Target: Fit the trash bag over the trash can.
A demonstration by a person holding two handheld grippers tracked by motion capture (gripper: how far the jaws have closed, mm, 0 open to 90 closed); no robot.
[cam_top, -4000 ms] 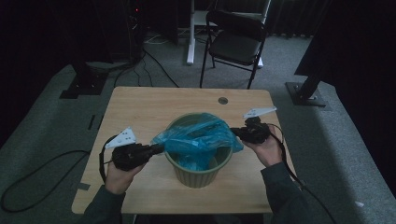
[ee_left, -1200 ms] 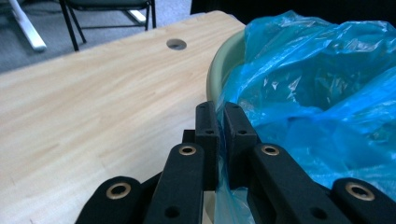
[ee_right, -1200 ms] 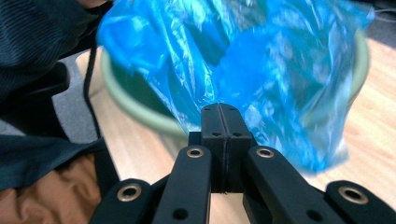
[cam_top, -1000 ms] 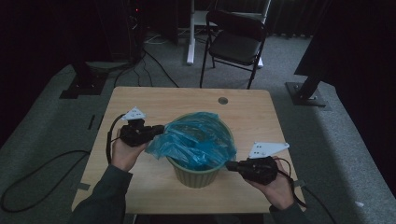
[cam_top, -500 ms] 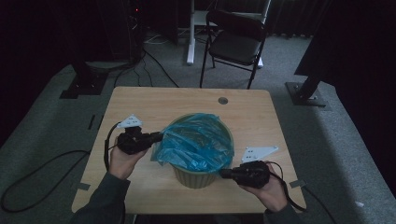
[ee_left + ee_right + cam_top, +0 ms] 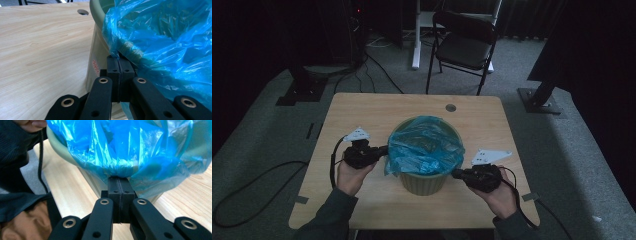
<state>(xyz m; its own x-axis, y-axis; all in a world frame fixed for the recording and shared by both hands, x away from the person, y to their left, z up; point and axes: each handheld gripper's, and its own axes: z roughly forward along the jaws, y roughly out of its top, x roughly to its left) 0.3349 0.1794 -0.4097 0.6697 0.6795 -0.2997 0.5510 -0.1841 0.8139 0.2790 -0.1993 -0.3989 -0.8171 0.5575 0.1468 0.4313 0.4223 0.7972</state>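
A pale green bin point(image 6: 424, 182) stands mid-table, lined with a crumpled blue plastic bag point(image 6: 426, 145) that spills over its rim. My left gripper point(image 6: 384, 150) is at the bin's left side, shut on the bag's edge point(image 6: 113, 53), pinched just outside the green rim point(image 6: 96, 10). My right gripper point(image 6: 455, 174) is at the bin's front right, lower down the wall, shut on a gathered fold of the bag point(image 6: 117, 173). Below that fold the bin's wall point(image 6: 91, 181) shows.
The wooden table point(image 6: 362, 112) has a round cable hole point(image 6: 451, 107) behind the bin. A black folding chair point(image 6: 464, 47) stands beyond the far edge. Cables trail from both grippers, and a dark sleeve point(image 6: 17, 157) shows in the right gripper view.
My right gripper moved from the bin's right rim down to its front right, pulling bag film over the rim. The left gripper swung up to the left rim, then dropped slightly.
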